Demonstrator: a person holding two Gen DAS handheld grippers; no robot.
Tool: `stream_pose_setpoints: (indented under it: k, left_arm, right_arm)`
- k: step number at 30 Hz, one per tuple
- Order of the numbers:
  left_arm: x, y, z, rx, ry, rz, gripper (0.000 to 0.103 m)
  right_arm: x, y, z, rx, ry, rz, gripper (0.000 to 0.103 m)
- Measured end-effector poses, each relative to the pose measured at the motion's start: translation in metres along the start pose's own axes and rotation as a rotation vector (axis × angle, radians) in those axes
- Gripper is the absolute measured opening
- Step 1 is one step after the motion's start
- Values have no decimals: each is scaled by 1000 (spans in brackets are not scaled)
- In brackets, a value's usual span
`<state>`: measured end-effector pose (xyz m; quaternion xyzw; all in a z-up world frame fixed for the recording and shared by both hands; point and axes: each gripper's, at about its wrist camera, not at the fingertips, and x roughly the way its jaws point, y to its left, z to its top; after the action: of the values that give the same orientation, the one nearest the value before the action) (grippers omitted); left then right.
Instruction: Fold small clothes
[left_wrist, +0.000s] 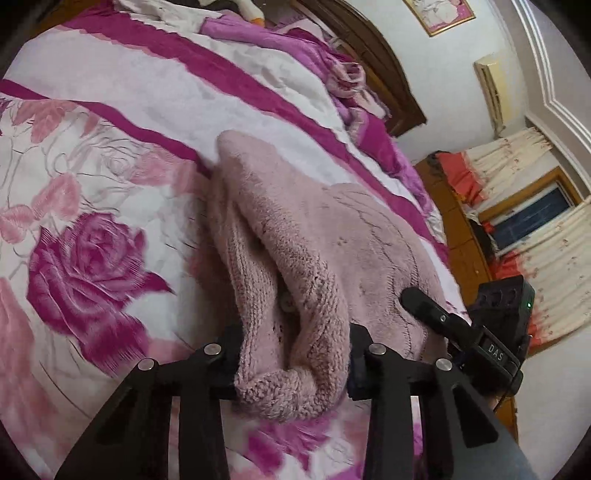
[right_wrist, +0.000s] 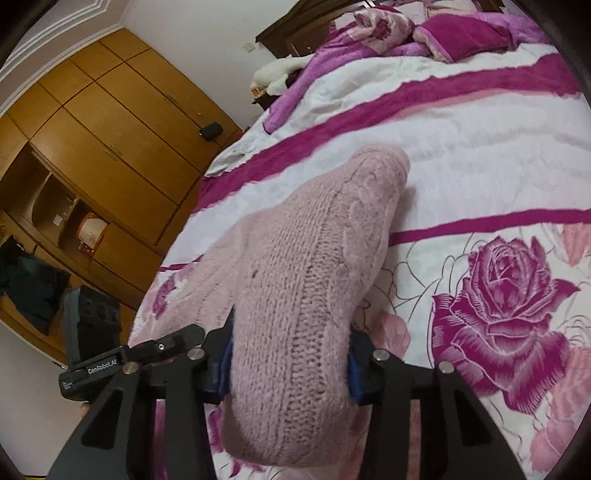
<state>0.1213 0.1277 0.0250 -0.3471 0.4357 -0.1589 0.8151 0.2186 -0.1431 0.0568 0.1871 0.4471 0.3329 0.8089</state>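
A pale pink knitted sweater (left_wrist: 314, 236) lies on the bed, bunched and partly folded. My left gripper (left_wrist: 293, 363) is shut on a thick fold of its near edge. The right gripper also shows in the left wrist view (left_wrist: 424, 308) at the sweater's right side. In the right wrist view the same sweater (right_wrist: 314, 251) stretches away from me, and my right gripper (right_wrist: 290, 365) is shut on its near end, the knit bulging between the blue-padded fingers. The left gripper's body shows at the left (right_wrist: 110, 365).
The bed carries a white and magenta rose-print quilt (left_wrist: 92, 229) with a crumpled purple blanket (left_wrist: 332, 66) near the wooden headboard (left_wrist: 373, 55). A wooden wardrobe (right_wrist: 92, 147) stands beside the bed. A curtained window (left_wrist: 532, 218) is at the right.
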Motion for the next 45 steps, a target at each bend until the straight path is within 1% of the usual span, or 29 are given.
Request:
stream_pose_setpoints:
  k: [4, 10, 13, 15, 16, 19, 20, 22, 23, 25, 28, 31, 33, 35, 36, 38, 40, 42, 45]
  left_arm:
    - [-4, -23, -16, 19, 18, -32, 14]
    - [-4, -54, -46, 40, 60, -79, 14]
    - [-4, -68, -64, 75, 88, -77, 14]
    - [-2, -73, -78, 97, 112, -63, 14]
    - [0, -75, -84, 107, 126, -47, 14]
    - [8, -73, -100, 143, 153, 36, 14]
    - [13, -69, -104, 141, 167, 69, 14]
    - [15, -63, -112, 137, 173, 89, 16]
    - [17, -61, -114, 139, 174, 99, 17]
    - [15, -62, -118, 152, 169, 114, 18]
    - [7, -68, -125, 190, 154, 151, 18]
    - [-2, -78, -127, 238, 125, 202, 18]
    - [-10, -86, -131, 291, 89, 253, 18]
    - [-17, -89, -136, 340, 58, 308, 18]
    - [-17, -91, -135, 352, 55, 327, 18]
    - [-12, -89, -138, 375, 61, 363, 18]
    - [-3, -85, -139, 381, 66, 394, 18]
    - [2, -80, -141, 385, 59, 410, 18]
    - [0, -75, -142, 356, 52, 396, 19]
  right_arm:
    - [-33, 8, -1, -10, -3, 6, 47]
    - [-84, 13, -20, -41, 7, -58, 47]
    - [-110, 9, -36, -30, 1, -79, 47]
    - [-123, 1, -51, -12, -2, -89, 48]
    - [-126, -3, -56, -2, -1, -93, 48]
    - [-127, -21, -81, 41, 18, -122, 48]
    - [-125, -29, -88, 57, 30, -137, 49]
    - [-114, -45, -104, 93, 61, -182, 51]
    - [-109, -52, -109, 101, 68, -197, 54]
    - [-104, -62, -120, 122, 65, -206, 58]
    - [-107, -62, -128, 112, 38, -216, 60]
    - [-115, -56, -133, 95, 26, -240, 62]
    - [-127, -48, -136, 70, 4, -272, 62]
    - [-138, -37, -140, 24, -31, -307, 61]
    - [-145, -30, -142, -9, -55, -332, 59]
    - [-154, -21, -145, -60, -89, -372, 49]
    - [-157, -17, -148, -81, -100, -380, 40]
    - [-151, -21, -151, -77, -81, -365, 39]
    - [-139, -27, -156, -75, -74, -378, 39]
